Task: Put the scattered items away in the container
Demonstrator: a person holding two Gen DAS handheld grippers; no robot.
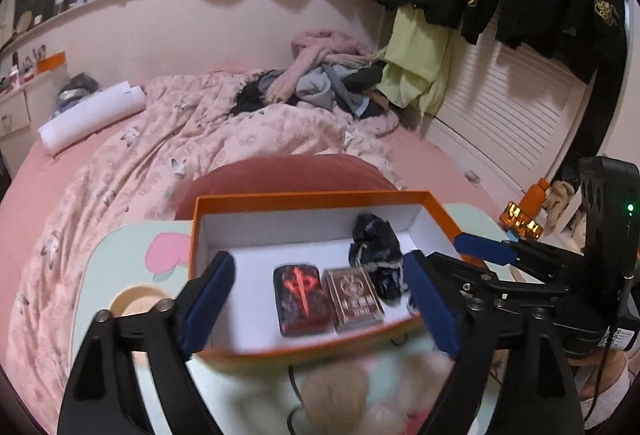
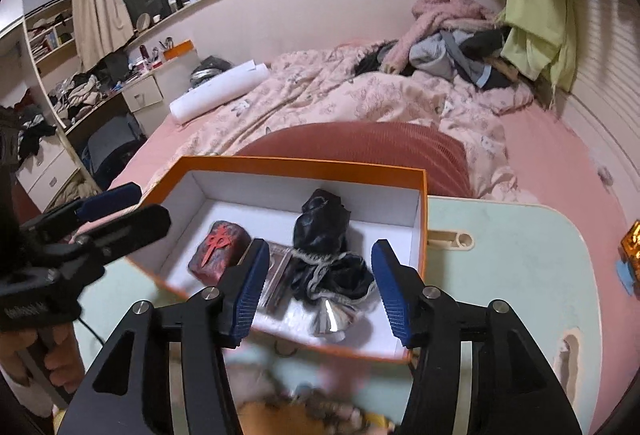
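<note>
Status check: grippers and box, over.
Left gripper open, empty. Right gripper open, empty. Box holds red case, card pack, black pouch. Nothing blocking.

left tool (image 1: 320, 309) & right tool (image 2: 318, 289): both spread wide, nothing gripped, side by side, angled fwd.

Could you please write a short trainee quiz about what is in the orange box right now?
1. True or false: the orange box holds three items.
2. Which item lies nearest the box's right wall? A) dark red case B) card deck C) black drawstring pouch
3. Fill in: both the left gripper and the right gripper are ____.

Key: 1 true; 2 C; 3 open.
</note>
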